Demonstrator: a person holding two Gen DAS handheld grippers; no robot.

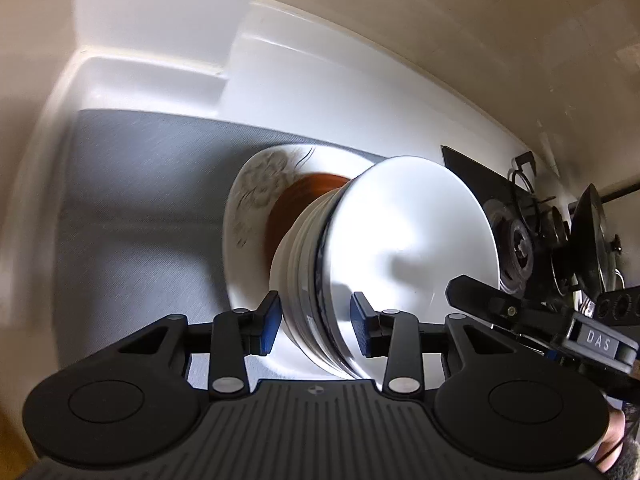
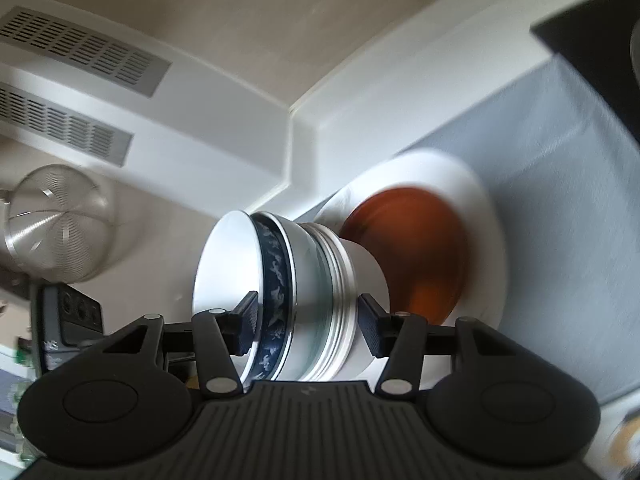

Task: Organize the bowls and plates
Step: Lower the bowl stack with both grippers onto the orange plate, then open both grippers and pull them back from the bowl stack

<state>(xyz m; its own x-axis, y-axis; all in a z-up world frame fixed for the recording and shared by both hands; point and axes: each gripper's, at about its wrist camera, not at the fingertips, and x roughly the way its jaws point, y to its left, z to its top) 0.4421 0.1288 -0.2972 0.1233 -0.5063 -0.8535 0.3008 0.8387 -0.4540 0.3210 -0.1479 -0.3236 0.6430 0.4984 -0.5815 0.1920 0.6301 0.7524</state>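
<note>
A stack of nested bowls (image 1: pixel 400 232) hangs tilted on its side between both grippers. The top bowl is white inside with a dark blue patterned band (image 2: pixel 276 272). My left gripper (image 1: pixel 316 320) is shut on the stack's near wall, one pad outside and one inside the top bowl. On the opposite side my right gripper (image 2: pixel 308 320) is shut on the wall the same way. Behind the stack a brown plate (image 2: pixel 416 256) rests on a white plate with a grey flower print (image 1: pixel 256 184). Both plates look blurred.
The plates lie on a grey mat (image 1: pixel 120 200) on a white counter that meets a beige wall. A black hob with pans (image 1: pixel 516 240) is at the right. A metal strainer (image 2: pixel 56 232) and vent grilles (image 2: pixel 80 52) show at the left.
</note>
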